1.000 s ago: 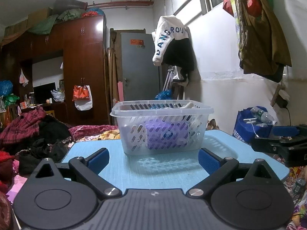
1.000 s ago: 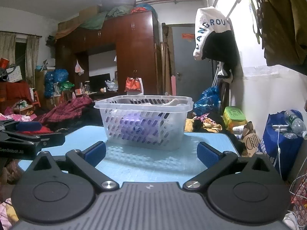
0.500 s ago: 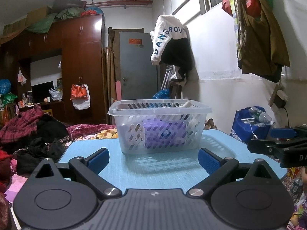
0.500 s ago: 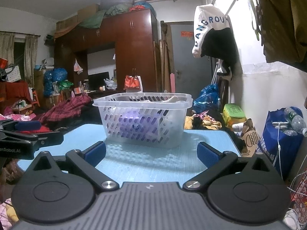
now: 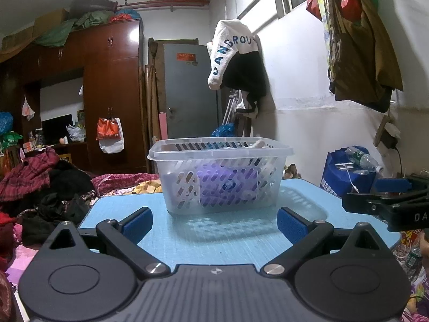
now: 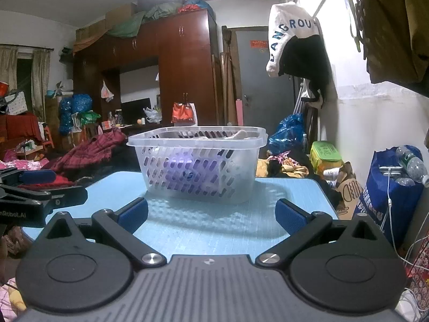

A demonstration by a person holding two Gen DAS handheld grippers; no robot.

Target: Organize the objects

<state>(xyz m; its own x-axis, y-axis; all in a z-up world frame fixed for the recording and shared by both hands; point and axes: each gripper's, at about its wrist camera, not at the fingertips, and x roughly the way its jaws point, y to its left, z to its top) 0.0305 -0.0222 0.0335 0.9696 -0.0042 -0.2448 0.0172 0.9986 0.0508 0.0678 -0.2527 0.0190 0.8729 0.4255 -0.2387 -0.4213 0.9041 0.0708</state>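
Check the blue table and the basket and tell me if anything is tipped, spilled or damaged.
Nothing stands out. The basket sits upright on the blue table, with a purple item inside. Both the left gripper and right gripper are open and empty.

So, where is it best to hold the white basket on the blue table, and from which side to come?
Probably by the flared rim of the basket at its two short ends, the left gripper coming from the left, the right gripper from the right. The rim juts outward like a lip, while the slotted walls taper downward.
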